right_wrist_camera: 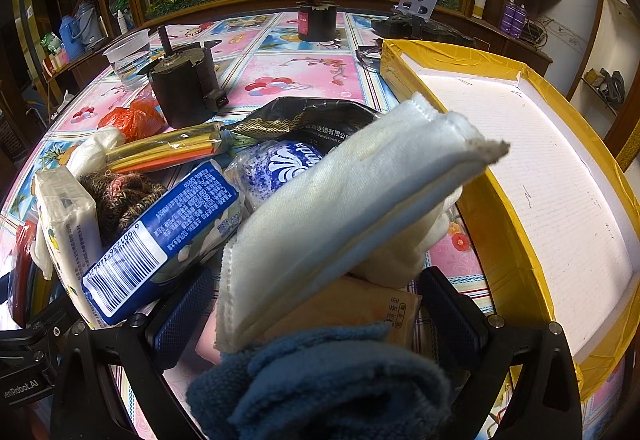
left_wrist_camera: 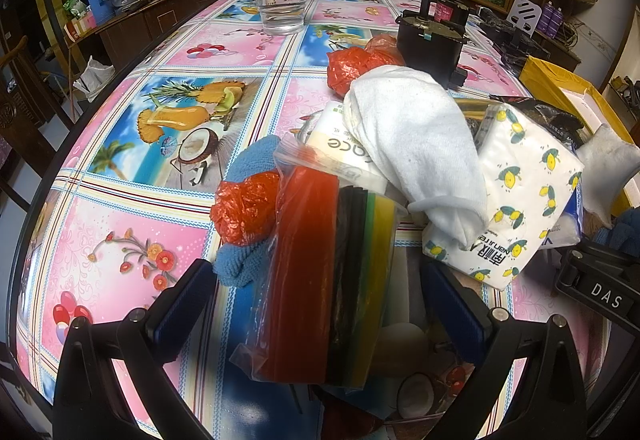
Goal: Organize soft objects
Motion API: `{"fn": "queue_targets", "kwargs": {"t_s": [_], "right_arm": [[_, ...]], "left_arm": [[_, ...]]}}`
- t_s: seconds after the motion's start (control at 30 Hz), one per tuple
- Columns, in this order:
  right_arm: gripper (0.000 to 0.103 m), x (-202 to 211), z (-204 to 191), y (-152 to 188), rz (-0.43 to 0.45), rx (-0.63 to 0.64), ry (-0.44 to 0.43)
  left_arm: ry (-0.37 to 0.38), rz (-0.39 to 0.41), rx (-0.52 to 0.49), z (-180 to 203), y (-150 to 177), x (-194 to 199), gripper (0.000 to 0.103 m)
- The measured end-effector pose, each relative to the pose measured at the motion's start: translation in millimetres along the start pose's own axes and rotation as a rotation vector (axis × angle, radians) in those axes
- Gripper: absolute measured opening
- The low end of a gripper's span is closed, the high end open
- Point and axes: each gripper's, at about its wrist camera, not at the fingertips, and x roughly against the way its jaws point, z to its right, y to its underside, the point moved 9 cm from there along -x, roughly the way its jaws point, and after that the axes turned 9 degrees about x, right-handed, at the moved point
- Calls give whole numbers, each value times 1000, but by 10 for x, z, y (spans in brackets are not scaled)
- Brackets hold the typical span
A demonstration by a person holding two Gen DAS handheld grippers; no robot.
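The left gripper [left_wrist_camera: 316, 314] is black, with two angular arms ending in dark blue textured pads [left_wrist_camera: 182, 302] and round silver screws just behind them. The right gripper [right_wrist_camera: 320, 314] matches: blue mesh-patterned pads [right_wrist_camera: 182, 314], silver screws, black frame. Beside its left arm, white lettering seems to read "enRobot.AI"

From my left wrist, the clear zip bag of red, black, green and yellow sheets [left_wrist_camera: 320, 280] is smeared by blur, its near end hiding the patterned surface [left_wrist_camera: 132, 224]. The yellow-taped white foam box [left_wrist_camera: 560, 80] at three o'clock is cut off. From my right wrist, the folded blue terry towel [right_wrist_camera: 328, 388] runs off at six o'clock and hides the tan tissue packet [right_wrist_camera: 360, 308] partly.
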Motion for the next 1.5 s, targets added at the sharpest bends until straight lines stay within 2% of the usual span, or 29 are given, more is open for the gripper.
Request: {"fn": "queue_targets", "kwargs": {"t_s": [0.27,0.43,0.53,1.37,1.4,1.43,1.5], "right_arm": [[103,-10,17,-5,0,0,-2],[103,17,-38,34,2,10,-14],[103,33,-99,34,1,12,-13],[103,23,-81,30,2,13,-12],[103,22,-79,31,2,13,-11],[103,24,-68,35,2,14,-10],[103,-1,-161,-3,1,14,-10]], "left_arm": [[1,0,-4,24,6,10,103],[59,-11,-105,343,72,26,103],[64,-11,-112,468,91,42,103],[67,-14,-109,442,106,34,103],[73,-36,-100,436,128,16,103],[73,-12,-112,452,105,40,103],[75,-14,-114,463,115,39,103]]}}
